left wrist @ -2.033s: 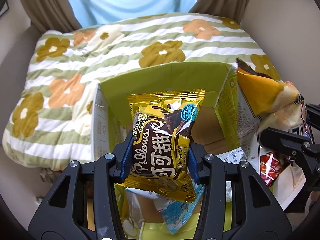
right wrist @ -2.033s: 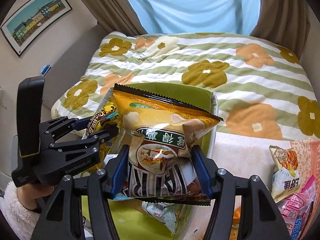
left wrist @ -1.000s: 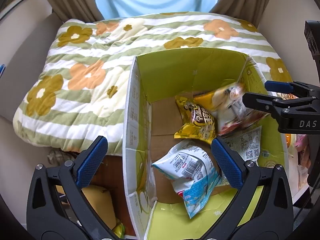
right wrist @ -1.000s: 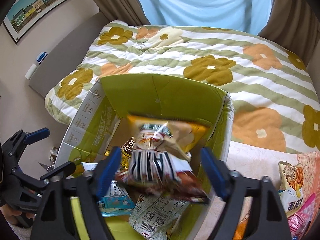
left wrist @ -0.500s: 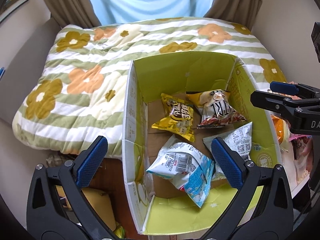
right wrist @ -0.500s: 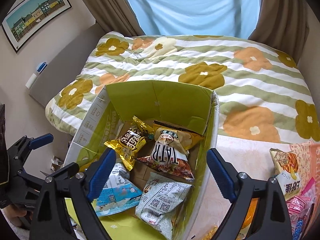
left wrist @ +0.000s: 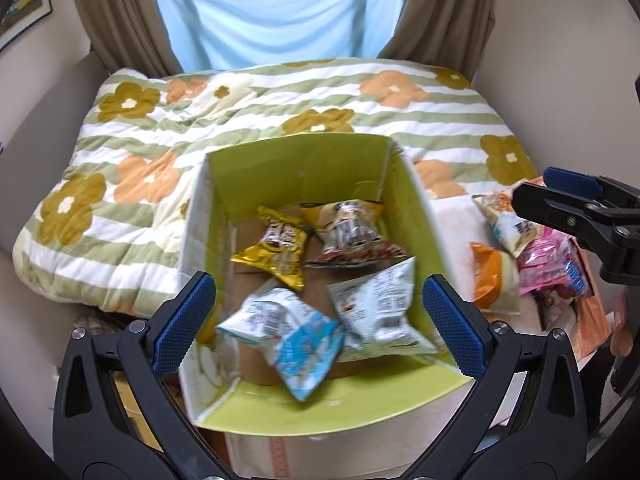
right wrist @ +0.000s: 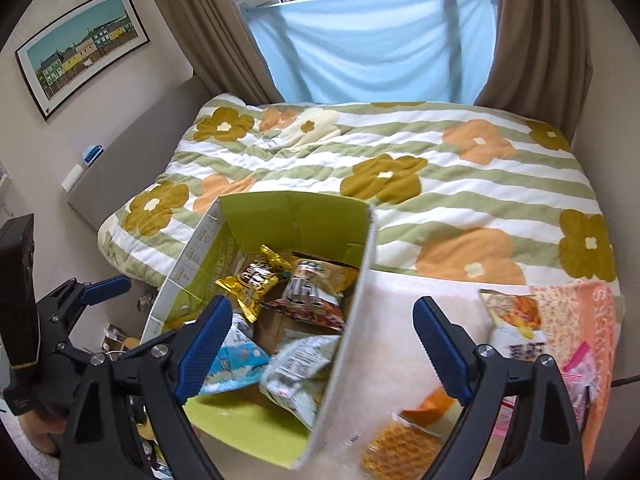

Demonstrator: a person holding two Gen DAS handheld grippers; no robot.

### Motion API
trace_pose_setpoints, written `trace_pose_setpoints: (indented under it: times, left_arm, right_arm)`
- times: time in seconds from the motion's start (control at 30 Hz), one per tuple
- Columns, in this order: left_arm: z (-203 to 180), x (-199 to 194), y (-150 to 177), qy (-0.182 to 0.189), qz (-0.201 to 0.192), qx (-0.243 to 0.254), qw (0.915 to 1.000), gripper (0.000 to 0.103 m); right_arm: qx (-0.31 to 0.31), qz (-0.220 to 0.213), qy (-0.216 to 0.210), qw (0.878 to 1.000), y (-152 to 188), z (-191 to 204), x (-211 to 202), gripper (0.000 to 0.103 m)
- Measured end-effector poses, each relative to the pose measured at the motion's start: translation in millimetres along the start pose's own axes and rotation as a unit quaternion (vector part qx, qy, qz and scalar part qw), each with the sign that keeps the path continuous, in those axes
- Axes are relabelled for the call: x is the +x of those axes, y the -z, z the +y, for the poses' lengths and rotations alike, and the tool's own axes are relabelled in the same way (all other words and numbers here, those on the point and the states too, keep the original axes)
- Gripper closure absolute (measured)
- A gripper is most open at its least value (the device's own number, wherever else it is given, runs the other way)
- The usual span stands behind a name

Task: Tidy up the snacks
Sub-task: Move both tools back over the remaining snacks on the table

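Note:
A green cardboard box (left wrist: 304, 162) (right wrist: 296, 220) stands open at the foot of the bed. Inside lie a gold chocolate snack bag (left wrist: 276, 246) (right wrist: 252, 280), a yellow-and-red chip bag (left wrist: 352, 236) (right wrist: 308, 292), a white-and-blue bag (left wrist: 288, 332) (right wrist: 236, 364) and a white printed bag (left wrist: 376, 312) (right wrist: 300, 372). My left gripper (left wrist: 320, 324) is open and empty above the box. My right gripper (right wrist: 322, 348) is open and empty over the box's right wall. More snack bags (left wrist: 508, 228) (right wrist: 516, 320) lie to the right of the box.
A floral striped quilt (left wrist: 280, 96) (right wrist: 440, 184) covers the bed behind the box. An orange packet (left wrist: 490, 276) (right wrist: 430, 404) and pink packets (left wrist: 552, 264) lie on a patterned cloth (right wrist: 592, 320) at right. Curtains and a window are at the back.
Both grippers let go of their bags, which dropped into the box. Both grippers have since pulled back and shifted right, so the loose snacks beside the box have come into view.

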State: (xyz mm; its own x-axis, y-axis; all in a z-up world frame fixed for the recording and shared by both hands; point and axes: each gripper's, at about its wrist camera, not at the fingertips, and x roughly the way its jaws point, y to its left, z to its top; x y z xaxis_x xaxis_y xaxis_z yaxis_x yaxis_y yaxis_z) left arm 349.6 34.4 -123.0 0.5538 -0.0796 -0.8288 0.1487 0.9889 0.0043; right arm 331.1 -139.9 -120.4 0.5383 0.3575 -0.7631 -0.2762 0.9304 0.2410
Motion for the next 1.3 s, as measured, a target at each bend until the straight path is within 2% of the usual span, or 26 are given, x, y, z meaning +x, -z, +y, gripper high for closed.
trace_pose_setpoints:
  times: [0.13, 0.37, 0.67, 0.8, 1.0, 1.3]
  left_arm:
    - [-41, -7, 4, 0.010, -0.002, -0.008, 0.9999, 0.000]
    - [-117, -9, 21, 0.018, 0.004, 0.007, 0.9998, 0.000]
    - [-203, 12, 39, 0.023, 0.025, 0.017, 0.9993, 0.000]
    - [-226, 29, 41, 0.034, 0.038, 0.023, 0.9984, 0.000]
    - [-248, 79, 41, 0.035, 0.072, 0.039, 0.9960, 0.000]
    - [-255, 146, 34, 0.034, 0.122, 0.050, 0.9906, 0.001]
  right_arm:
    - [0.003, -0.001, 0.014, 1.000, 14, -36, -31, 0.013]
    - [0.019, -0.003, 0.038, 0.999, 48, -101, -71, 0.013]
    - [0.029, 0.005, 0.063, 0.998, 98, -176, -103, 0.013]
    - [0.039, 0.018, 0.061, 0.997, 120, -203, -102, 0.013]
    - [0.054, 0.048, 0.065, 0.995, 151, -230, -76, 0.013]
    - [0.094, 0.084, 0.032, 0.991, 180, -249, -32, 0.013]
